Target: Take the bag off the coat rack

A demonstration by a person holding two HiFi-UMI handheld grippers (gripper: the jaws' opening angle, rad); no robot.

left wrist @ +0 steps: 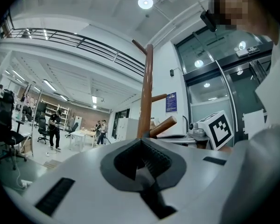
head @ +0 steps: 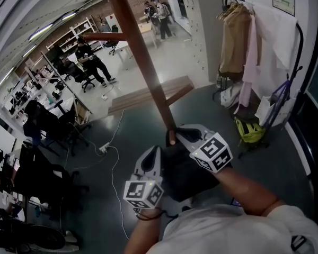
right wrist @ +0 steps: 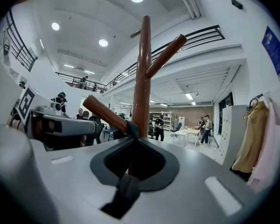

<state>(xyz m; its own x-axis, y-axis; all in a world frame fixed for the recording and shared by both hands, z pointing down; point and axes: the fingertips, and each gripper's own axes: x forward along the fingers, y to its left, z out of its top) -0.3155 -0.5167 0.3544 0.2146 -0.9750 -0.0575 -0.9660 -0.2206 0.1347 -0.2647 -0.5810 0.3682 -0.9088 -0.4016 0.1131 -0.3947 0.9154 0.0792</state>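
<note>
Likely to snag the bag point(head: 188, 176) if tugged straight out: hung by a dark strap point(right wrist: 129, 129) looped over a slanted peg point(right wrist: 105, 113) of the wooden coat rack point(head: 143, 57), right at the junction of peg and pole point(right wrist: 142, 78), so better lifted up along the slant than dragged sideways. Could rock or even tip the rack if pulled hard against that peg. Might also slip out of a thin pinch and drop, being soft, black and slumped between the two tools, just beside the pole in the head view. Right gripper point(head: 181, 134): fingers point(right wrist: 149, 157) pressed together, tips up against the strap at the peg's root, seemingly pinching it, though with the depth of the bite impossible to judge. Left gripper point(head: 152, 155): fingers point(left wrist: 154, 160) closed on each other with nothing visible between, lying just beside the bag's left flank without gripping it, judging by the head view. Best to bring that empty one under the bag for support.
</note>
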